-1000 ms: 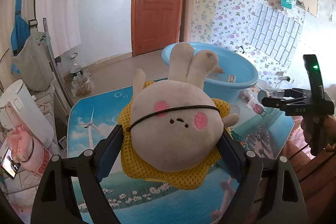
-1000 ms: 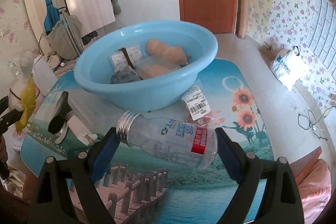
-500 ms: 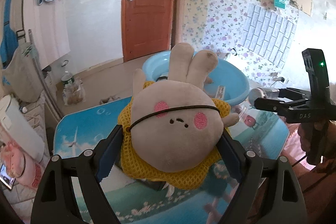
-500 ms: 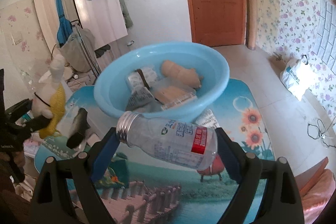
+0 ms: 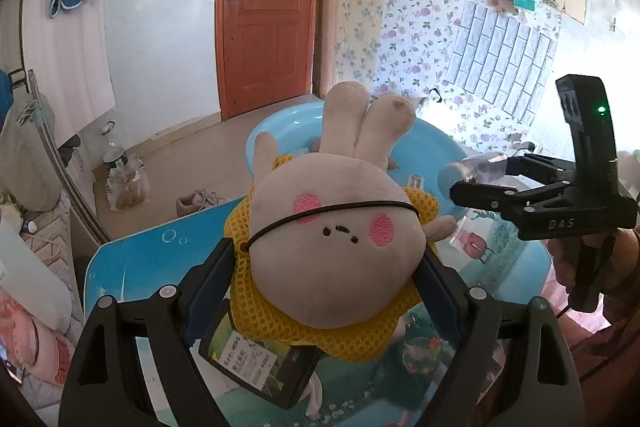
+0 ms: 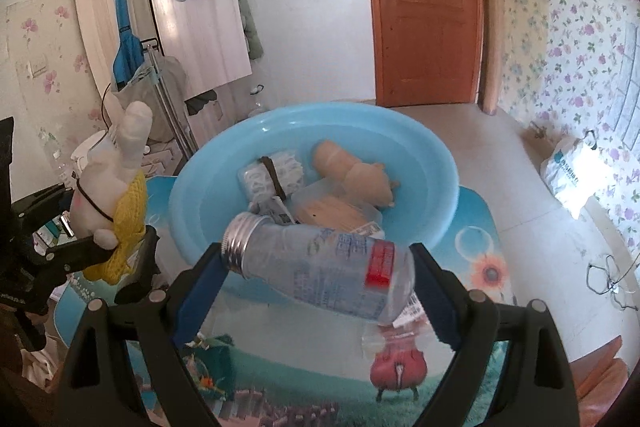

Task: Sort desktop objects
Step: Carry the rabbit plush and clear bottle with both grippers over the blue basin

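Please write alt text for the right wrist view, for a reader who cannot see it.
The right gripper holds a clear plastic bottle sideways above a light blue basin of small items. At left, the left gripper holds a plush rabbit.

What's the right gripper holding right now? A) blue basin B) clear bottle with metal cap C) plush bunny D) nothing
B: in the right wrist view the clear bottle lies crosswise between the right gripper fingers, metal cap to the left; the plush bunny sits in the left gripper.
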